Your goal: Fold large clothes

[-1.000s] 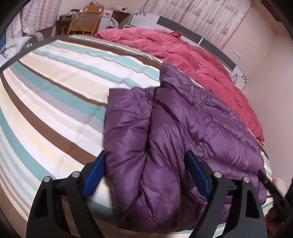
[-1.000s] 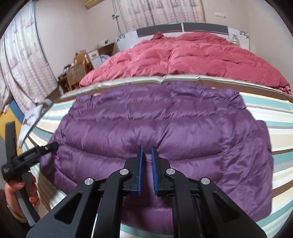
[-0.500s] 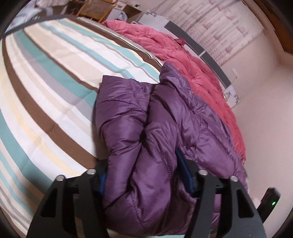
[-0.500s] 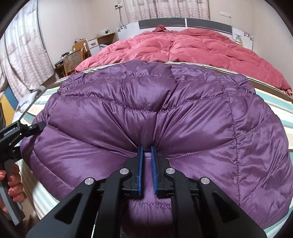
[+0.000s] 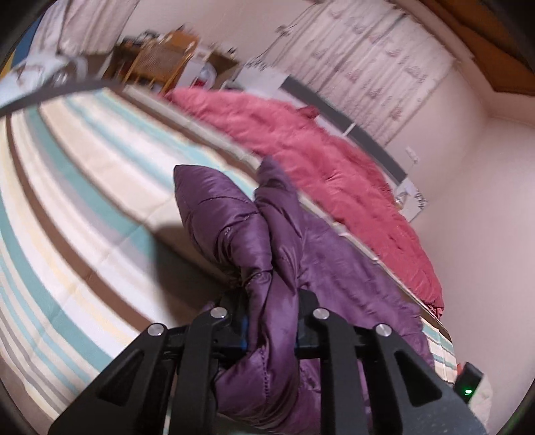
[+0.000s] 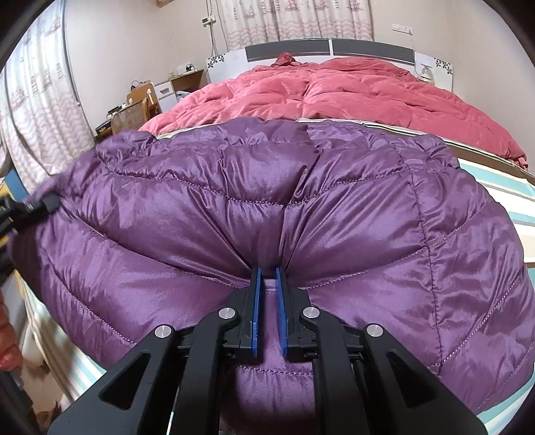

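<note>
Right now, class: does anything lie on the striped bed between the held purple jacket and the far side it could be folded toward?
Nothing visible does. Both claws, left and right, grip the jacket; the striped sheet beside it is bare, and the red quilt lies beyond.

Pink walls [image 6: 133, 50]; patterned curtains [image 6: 294, 20]; wooden chair [image 6: 130, 117] by desk.

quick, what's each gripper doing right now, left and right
Left gripper: jaws have just been closing, now clamped on a bunched edge of the purple puffer jacket.
Right gripper: shut on the jacket's near edge.
</note>
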`<state>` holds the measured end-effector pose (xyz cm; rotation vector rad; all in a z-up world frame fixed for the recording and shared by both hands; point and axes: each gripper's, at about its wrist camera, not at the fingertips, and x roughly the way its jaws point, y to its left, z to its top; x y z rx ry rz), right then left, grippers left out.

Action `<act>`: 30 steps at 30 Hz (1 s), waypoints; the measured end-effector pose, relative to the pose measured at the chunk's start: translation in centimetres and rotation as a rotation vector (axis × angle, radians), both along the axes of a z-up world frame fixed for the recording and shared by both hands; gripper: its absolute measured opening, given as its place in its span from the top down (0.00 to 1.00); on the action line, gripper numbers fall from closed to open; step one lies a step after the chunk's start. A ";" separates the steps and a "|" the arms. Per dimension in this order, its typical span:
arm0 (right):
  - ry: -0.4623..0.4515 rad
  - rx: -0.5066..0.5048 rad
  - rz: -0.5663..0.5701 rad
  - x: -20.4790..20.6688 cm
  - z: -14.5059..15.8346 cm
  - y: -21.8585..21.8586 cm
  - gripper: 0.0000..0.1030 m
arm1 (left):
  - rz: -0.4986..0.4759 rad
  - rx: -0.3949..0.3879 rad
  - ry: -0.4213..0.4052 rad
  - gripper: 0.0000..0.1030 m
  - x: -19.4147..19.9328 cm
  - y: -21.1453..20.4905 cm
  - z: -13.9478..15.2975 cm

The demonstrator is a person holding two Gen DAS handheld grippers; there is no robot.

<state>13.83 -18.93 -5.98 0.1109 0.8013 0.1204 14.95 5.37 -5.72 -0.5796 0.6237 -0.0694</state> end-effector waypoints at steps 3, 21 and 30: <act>-0.003 0.010 -0.008 -0.1 -0.1 -0.2 0.91 | -0.043 0.036 -0.079 0.86 -0.6 -1.6 2.5; -0.117 0.082 -0.240 -5.0 4.0 -9.2 0.91 | -0.297 0.269 -0.259 0.86 -2.2 -11.8 9.3; -0.100 -0.029 -0.454 -5.9 3.3 -16.0 0.91 | -0.391 0.328 -0.284 0.86 -3.1 -16.7 10.0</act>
